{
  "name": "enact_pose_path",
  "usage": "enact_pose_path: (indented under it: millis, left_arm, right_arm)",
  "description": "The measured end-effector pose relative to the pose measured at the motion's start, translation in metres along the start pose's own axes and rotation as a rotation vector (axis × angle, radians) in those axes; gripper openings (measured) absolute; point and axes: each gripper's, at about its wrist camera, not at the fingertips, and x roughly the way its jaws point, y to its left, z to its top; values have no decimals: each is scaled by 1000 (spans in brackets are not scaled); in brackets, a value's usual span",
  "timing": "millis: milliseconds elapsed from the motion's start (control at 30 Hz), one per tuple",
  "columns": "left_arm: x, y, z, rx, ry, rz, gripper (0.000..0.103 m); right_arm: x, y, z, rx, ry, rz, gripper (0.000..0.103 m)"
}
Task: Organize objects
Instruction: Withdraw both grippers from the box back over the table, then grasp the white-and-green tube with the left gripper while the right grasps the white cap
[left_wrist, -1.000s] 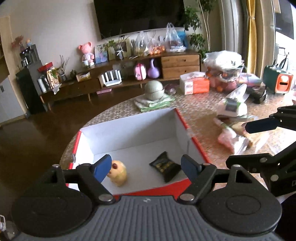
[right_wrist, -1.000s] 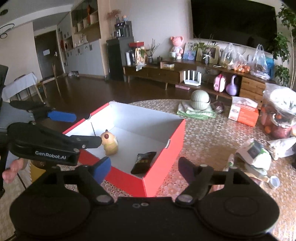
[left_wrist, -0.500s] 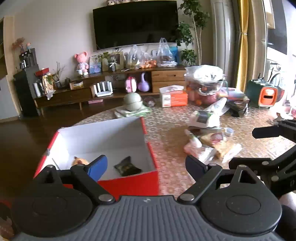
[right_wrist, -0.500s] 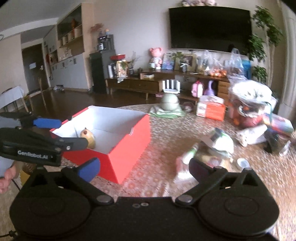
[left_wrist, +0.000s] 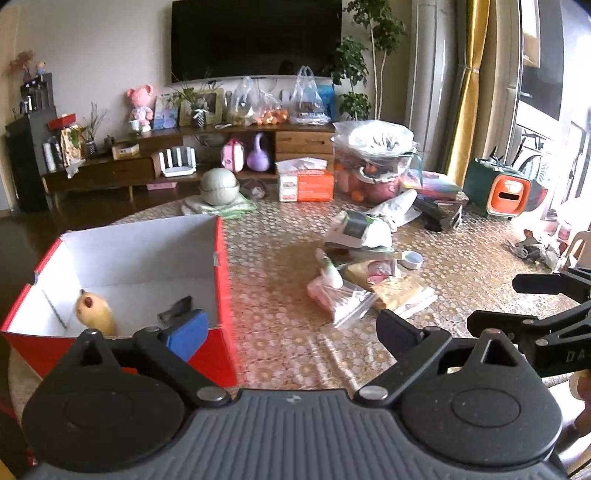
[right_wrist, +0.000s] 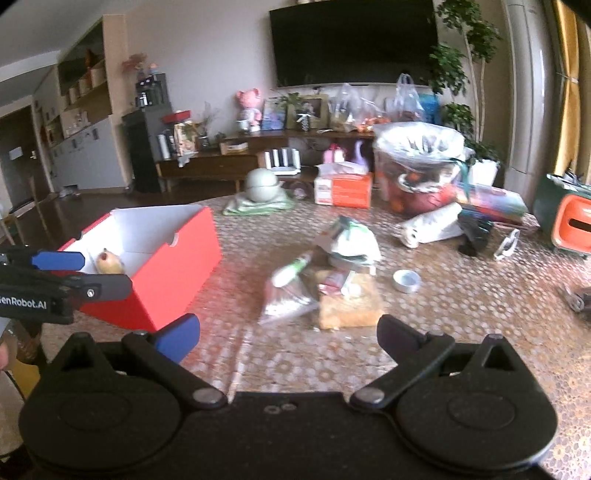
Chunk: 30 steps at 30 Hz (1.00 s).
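Box (left_wrist: 221, 295) now sits off to your left; both hand-held grippers, left (left_wrist: 291, 330) and right (right_wrist: 288, 334), have swung released toward the packets (right_wrist: 325, 291) mid-surface, next to collect.

We see a dark television (left_wrist: 255, 37) on the wall, a pink doll (left_wrist: 139, 105) on the sideboard (left_wrist: 110, 171), and a leafy plant (right_wrist: 456, 70).

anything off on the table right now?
Nothing spilled or broken. A loose heap of packets lies jumbled mid-table, outside the red box, which holds only a yellow toy and a dark packet. Both grippers open, empty.
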Motion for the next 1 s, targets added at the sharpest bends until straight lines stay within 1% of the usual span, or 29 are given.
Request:
enact_pose_path:
  millis: [133, 400, 533, 700, 800, 900, 1000]
  left_arm:
    - [18, -14, 4, 24, 19, 11, 101]
    - [61, -21, 24, -26, 59, 19, 103]
    - [87, -24, 36, -29, 72, 33, 103]
    - [119, -33, 51, -3, 102, 43, 103]
    - [140, -36, 58, -8, 132, 17, 103]
    - [159, -39, 63, -6, 149, 28, 103]
    - [180, -40, 67, 13, 177, 54, 103]
  right_arm:
    - [2, -14, 0, 7, 0, -27, 102]
    - [17, -38, 2, 4, 7, -57, 102]
    - [29, -45, 4, 3, 13, -60, 102]
    - [45, -54, 7, 4, 21, -65, 102]
    - [56, -61, 9, -11, 30, -71, 100]
    - [68, -68, 12, -38, 40, -71, 99]
    - [82, -82, 17, -39, 47, -99, 99]
